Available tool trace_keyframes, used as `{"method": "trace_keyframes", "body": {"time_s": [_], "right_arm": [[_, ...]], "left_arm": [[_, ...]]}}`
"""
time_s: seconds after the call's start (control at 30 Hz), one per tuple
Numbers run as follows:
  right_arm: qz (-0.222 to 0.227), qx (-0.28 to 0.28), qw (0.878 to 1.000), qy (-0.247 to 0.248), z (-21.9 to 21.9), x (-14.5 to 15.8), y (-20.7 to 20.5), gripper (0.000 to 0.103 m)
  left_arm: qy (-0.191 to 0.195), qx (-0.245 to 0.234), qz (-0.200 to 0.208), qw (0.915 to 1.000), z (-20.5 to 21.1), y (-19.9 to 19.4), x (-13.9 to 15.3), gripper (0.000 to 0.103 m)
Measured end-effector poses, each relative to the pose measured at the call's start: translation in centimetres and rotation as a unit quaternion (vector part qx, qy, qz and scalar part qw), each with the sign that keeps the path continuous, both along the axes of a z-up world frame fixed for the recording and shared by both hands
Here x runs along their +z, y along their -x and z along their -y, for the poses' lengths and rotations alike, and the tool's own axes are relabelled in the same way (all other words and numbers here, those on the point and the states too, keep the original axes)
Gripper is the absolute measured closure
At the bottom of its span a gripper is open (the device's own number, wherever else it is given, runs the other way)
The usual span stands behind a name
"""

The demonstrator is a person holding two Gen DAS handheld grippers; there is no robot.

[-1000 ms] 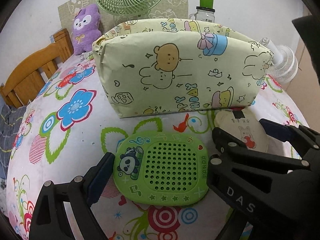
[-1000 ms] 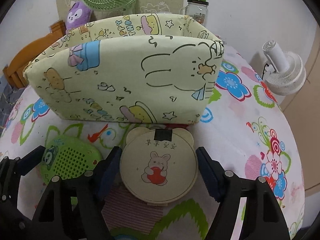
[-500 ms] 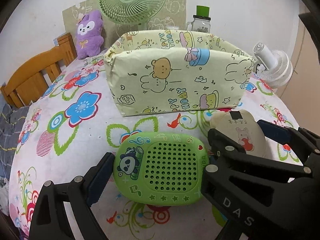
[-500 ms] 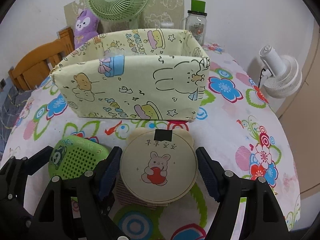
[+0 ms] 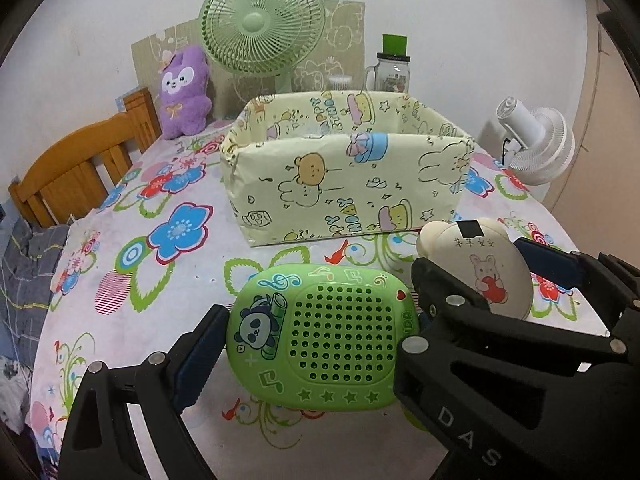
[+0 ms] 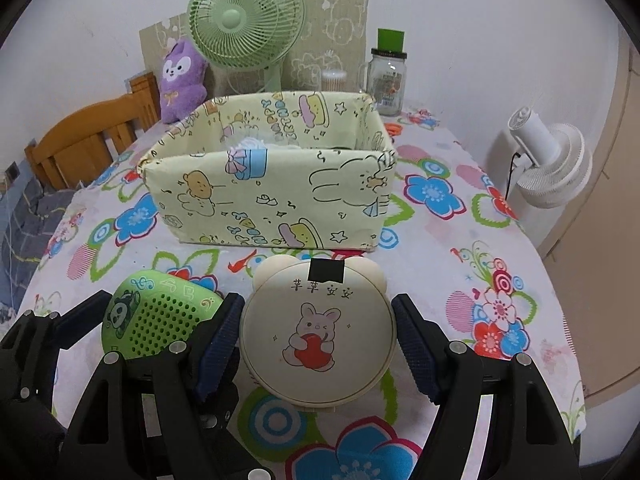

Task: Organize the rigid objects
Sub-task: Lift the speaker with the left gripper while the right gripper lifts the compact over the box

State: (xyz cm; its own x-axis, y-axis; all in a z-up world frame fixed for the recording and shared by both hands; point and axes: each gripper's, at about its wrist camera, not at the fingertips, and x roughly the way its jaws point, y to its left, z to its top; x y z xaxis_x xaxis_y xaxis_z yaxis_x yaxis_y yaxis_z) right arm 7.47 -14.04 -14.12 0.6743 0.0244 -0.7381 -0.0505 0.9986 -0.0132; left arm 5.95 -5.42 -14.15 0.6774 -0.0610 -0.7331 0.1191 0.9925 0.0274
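The table (image 6: 460,240) under its flowered cloth shows far more of itself than a second ago: both cameras now look down from higher and further back, and more cloth shows between the held things and the box. The cartoon-printed box (image 6: 272,204) stands open-topped toward the table's far edge, and its inside is now visible, with something white lying in it that is too small to name. Behind it, along the far edge, stand the green fan (image 6: 246,24), the purple plush (image 6: 180,80) and the glass jar (image 6: 387,80); a white fan (image 6: 554,164) sits off the table's right edge, and a wooden chair (image 5: 84,168) at the left edge.

The left gripper (image 5: 320,344) is clamped on the green panda speaker (image 5: 324,340), pads pressed to its short ends. The speaker now hangs clear above the cloth, near the table's front edge, where earlier it sat low against it. The right gripper (image 6: 318,328) grips the cream round case (image 6: 318,328) with the rabbit picture, a finger on either side of it; from this angle the right pad seems barely to touch. The case too is raised off the cloth, just right of the speaker and in front of the box's near wall.
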Motion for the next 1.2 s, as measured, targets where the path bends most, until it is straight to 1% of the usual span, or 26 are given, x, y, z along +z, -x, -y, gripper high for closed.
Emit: {"method": "trace_keyframes", "body": {"time_s": [0.5, 1.2], "right_arm": [[0.021, -0.007, 1.000, -0.004, 0.7, 2.3, 1.8, 0.026], [0.053, -0.007, 0.999, -0.009, 1.0, 6.7, 0.6, 0.026]], "left_arm": [[0.001, -0.005, 0.018, 0.9998, 0.6, 1.4, 2.2, 0.008], [-0.003, -0.002, 0.048, 0.9989, 0.9, 0.1, 6.3, 0.008]]}}
